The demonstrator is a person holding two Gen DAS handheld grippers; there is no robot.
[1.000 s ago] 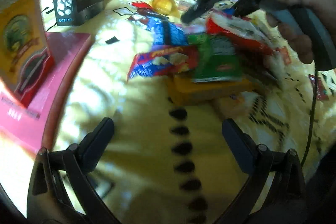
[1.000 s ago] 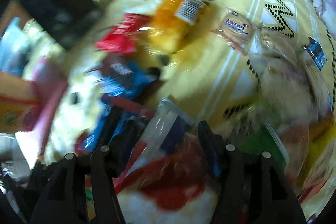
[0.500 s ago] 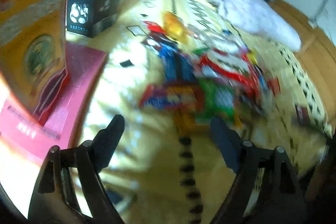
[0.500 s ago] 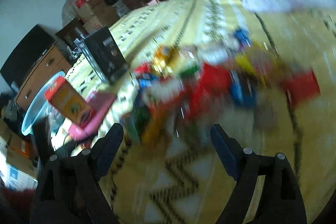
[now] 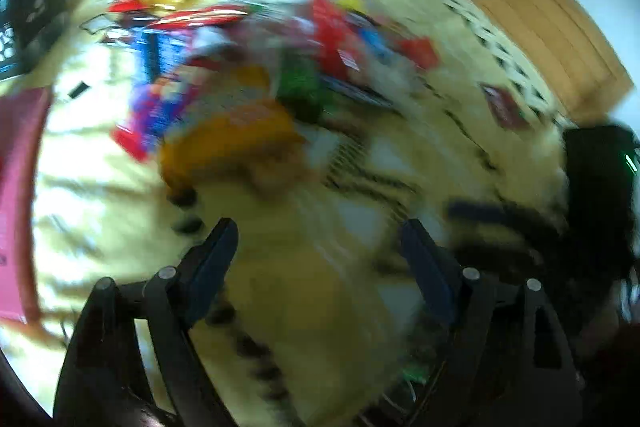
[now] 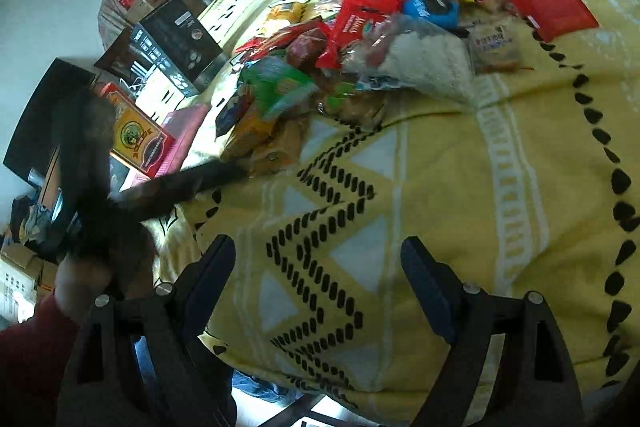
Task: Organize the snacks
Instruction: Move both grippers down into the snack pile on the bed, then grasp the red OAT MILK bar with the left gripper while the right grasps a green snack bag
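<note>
A heap of bright crinkly snack packets (image 6: 384,39) lies on a yellow patterned bedspread (image 6: 440,195). The right gripper (image 6: 318,275) hangs near the heap, jaws apart and empty. The left gripper (image 5: 316,259), also near it, is closing on nothing. Shutting this early, it could nip bedspread instead of a packet. Only the right view is sharp, showing the left tool's dark finger just beside an orange packet (image 6: 256,131).

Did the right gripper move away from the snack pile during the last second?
Yes. The right gripper has pulled back: earlier its fingers were in the snack pile, now they hang open over bare yellow blanket, with the pile farther off.
</note>
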